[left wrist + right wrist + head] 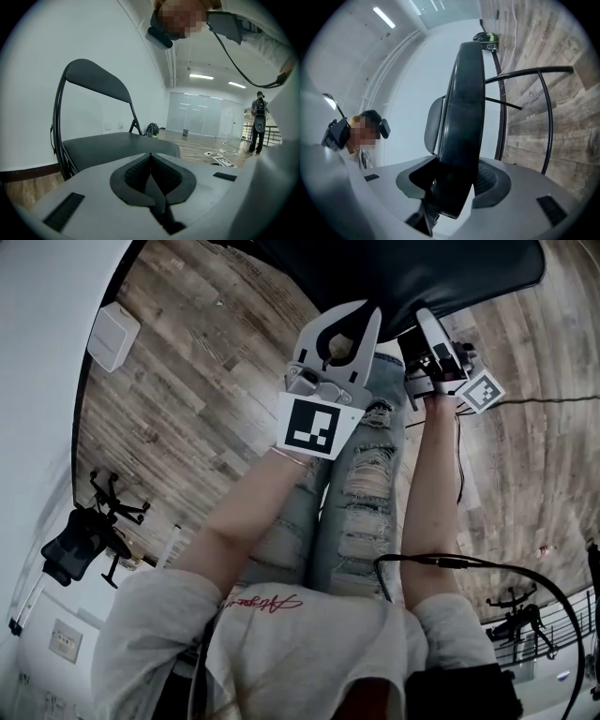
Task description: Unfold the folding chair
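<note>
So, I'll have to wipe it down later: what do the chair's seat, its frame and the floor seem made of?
The seat: dark, smooth, dull sheen, rounded edge; probably vinyl-covered padding or moulded plastic, unclear which. The frame: thin black bent tube, likely painted metal. The floor: planks with grain and knots, wood or wood-look laminate.

Both arms stretched forward, left gripper (151, 158) closed, empty, right gripper (457, 176) clamped on chair seat (465, 103) edge

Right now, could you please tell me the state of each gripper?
Left gripper: closed, empty.
Right gripper: closed on the edge of the chair seat.
</note>
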`<action>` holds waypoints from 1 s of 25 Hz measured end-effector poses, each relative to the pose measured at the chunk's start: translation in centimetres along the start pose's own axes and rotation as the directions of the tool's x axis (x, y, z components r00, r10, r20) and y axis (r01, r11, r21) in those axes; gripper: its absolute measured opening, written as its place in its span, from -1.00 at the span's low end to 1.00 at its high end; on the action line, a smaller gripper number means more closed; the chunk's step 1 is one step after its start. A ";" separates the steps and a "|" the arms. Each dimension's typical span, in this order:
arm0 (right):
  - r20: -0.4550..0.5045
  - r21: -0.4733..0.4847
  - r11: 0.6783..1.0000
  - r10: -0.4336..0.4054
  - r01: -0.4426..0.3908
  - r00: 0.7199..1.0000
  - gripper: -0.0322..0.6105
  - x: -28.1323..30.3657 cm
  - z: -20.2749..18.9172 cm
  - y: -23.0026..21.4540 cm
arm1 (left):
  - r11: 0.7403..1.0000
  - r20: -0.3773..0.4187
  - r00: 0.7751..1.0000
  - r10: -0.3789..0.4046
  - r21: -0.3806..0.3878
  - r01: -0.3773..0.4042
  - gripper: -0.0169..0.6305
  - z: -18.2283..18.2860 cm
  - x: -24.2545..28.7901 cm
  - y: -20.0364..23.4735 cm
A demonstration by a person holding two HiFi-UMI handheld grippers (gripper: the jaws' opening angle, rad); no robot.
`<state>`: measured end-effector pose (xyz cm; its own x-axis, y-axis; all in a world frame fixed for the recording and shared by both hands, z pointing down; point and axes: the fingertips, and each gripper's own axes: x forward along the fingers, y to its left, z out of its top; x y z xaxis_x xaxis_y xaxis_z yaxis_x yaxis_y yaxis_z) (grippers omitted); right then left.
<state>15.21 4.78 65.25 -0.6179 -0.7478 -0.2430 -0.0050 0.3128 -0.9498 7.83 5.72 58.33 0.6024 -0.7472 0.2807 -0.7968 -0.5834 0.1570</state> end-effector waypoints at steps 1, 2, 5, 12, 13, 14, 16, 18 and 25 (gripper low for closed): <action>-0.016 -0.020 1.000 -0.020 0.020 1.000 -0.26 0.2 0.0 0.1 | 1.000 0.000 1.000 0.001 -0.004 -0.001 -0.90 0.1 0.0 0.1; -0.013 -0.025 0.999 -0.025 0.025 1.000 -0.24 0.3 0.0 0.2 | 1.000 0.001 1.000 0.002 -0.009 -0.002 -0.90 0.2 0.1 0.1; 0.078 0.009 0.999 0.041 -0.042 0.996 -0.24 1.7 0.5 0.7 | 1.000 0.007 1.000 0.000 -0.018 0.000 -0.90 0.5 0.2 0.0; 0.167 0.015 0.997 0.071 -0.074 0.983 -0.43 2.0 1.5 0.6 | 1.000 0.001 1.000 -0.012 0.005 0.012 -0.90 0.9 0.2 0.0; 0.149 0.023 0.997 0.076 -0.080 0.986 -0.43 1.9 1.4 0.6 | 1.000 0.000 1.000 -0.009 0.006 0.009 -0.90 0.9 0.2 0.1; 0.126 0.031 0.996 0.084 -0.088 0.989 -0.44 1.8 1.2 0.6 | 1.000 0.000 1.000 -0.008 0.005 0.008 -0.90 0.9 0.2 0.1; 0.073 0.049 0.992 0.113 -0.116 0.991 -0.46 1.6 0.9 0.8 | 1.000 -0.002 1.000 -0.011 0.004 0.011 -0.90 0.8 0.1 0.0; 0.035 0.075 0.987 0.140 -0.142 0.990 -0.49 1.3 0.4 1.0 | 1.000 -0.007 1.000 -0.017 0.008 0.017 -0.90 0.5 -0.1 -0.2; 0.013 0.080 0.991 0.102 -0.103 0.995 -0.49 -0.5 -0.1 1.2 | 0.997 -0.006 0.998 -0.062 0.034 0.062 -0.90 0.2 0.4 -1.0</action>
<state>15.45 5.62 64.24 -0.6051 -0.7192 -0.3415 0.1214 0.3405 -0.9324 8.89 5.94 58.12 0.6505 -0.7074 0.2764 -0.7557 -0.6394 0.1418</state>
